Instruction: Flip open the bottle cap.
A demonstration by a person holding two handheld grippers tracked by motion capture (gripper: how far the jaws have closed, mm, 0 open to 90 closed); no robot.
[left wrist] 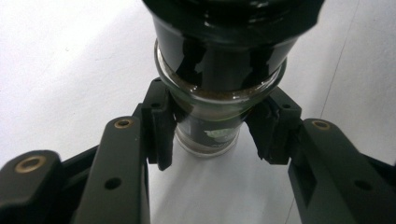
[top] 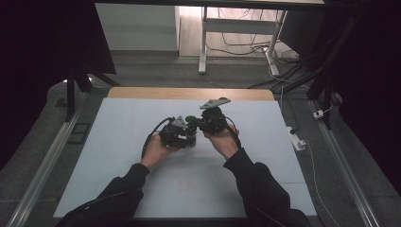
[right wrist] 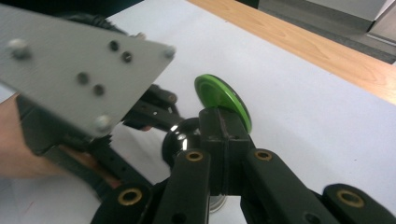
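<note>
Two hand-held grippers meet above the white desk (top: pixel 118 156) — left hand-held gripper (left wrist: pixel 212 128) pinches the small dark glass jar (left wrist: pixel 219 79) by its body; right hand-held gripper (right wrist: pixel 224 135) is clamped on its round green lid (right wrist: pixel 223 99).

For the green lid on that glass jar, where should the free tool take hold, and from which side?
Grip the green lid across its thin round rim, coming from the end opposite the left tool, which clamps the glass jar around its body. The right tool already sits at that rim, it seems.
</note>
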